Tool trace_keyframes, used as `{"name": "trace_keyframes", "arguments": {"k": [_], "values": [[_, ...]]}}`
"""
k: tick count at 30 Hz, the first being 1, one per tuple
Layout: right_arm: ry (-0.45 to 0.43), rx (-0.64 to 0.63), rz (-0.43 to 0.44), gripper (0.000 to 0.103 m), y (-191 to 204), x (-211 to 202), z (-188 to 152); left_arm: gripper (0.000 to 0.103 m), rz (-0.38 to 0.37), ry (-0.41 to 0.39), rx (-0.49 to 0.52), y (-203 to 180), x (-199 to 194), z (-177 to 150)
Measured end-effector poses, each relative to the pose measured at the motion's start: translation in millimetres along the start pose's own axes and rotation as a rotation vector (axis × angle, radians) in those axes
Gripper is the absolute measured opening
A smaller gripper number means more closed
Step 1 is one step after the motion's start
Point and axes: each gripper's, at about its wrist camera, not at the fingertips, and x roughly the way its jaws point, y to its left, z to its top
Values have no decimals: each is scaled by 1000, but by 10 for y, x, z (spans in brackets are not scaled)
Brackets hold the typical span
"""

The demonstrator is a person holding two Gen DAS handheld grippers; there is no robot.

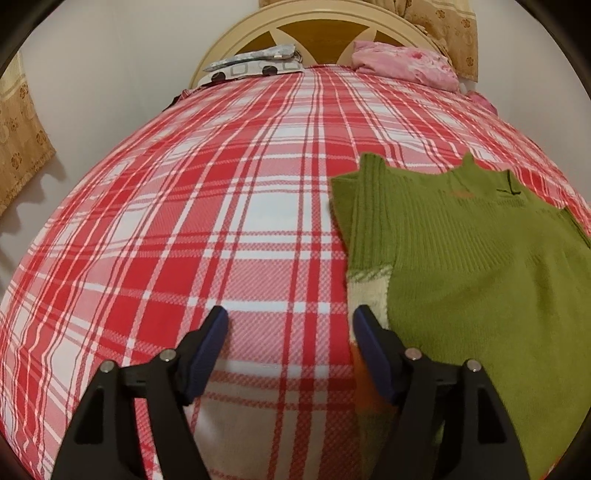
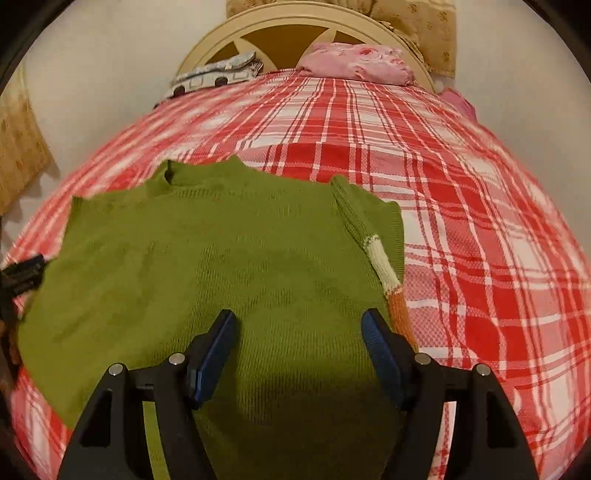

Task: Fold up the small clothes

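Observation:
A small green knitted sweater [image 1: 480, 266] lies flat on the red and white checked bed cover [image 1: 184, 221], neck toward the headboard. One sleeve with a cream and orange cuff [image 1: 369, 291] is folded along its left edge. My left gripper [image 1: 290, 325] hovers open over bare cover just left of that sleeve, nothing between its fingers. In the right wrist view the sweater [image 2: 221, 258] fills the middle, its other sleeve [image 2: 380, 258] folded in along the right side. My right gripper [image 2: 297, 328] stands open above the sweater's lower body. The left gripper [image 2: 22, 277] shows at the far left edge.
A cream headboard [image 1: 317, 22] stands at the far end of the bed. A pink pillow [image 1: 402, 64] and a grey patterned cloth [image 1: 255, 64] lie against it. Patterned curtains [image 1: 22, 140] hang at the left wall. Bare cover [image 2: 498, 221] stretches right of the sweater.

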Motion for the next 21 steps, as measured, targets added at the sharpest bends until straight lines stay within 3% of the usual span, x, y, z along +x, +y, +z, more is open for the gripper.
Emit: {"name": "trace_keyframes", "arguments": {"k": [5,7,10,15,21], "values": [[-8,2,-7,71,-68,-2,-24,77,-13,0,-17,147,-124,-137],[-11,30,-46,71,-91,-72,-12,77,-48,-34,-38,252,-242,-192],[-34,58,-32,71,-34,-252,-14,77,-51,-58,-55,376,-374,-277],[-73,-78,-26,71,446,-504,-67,77,-59,-43,-100,584,-471,-432],[-86,-262,42,71,1227,-684,-196,78,-91,-30,-133,748,-601,-603]]}}
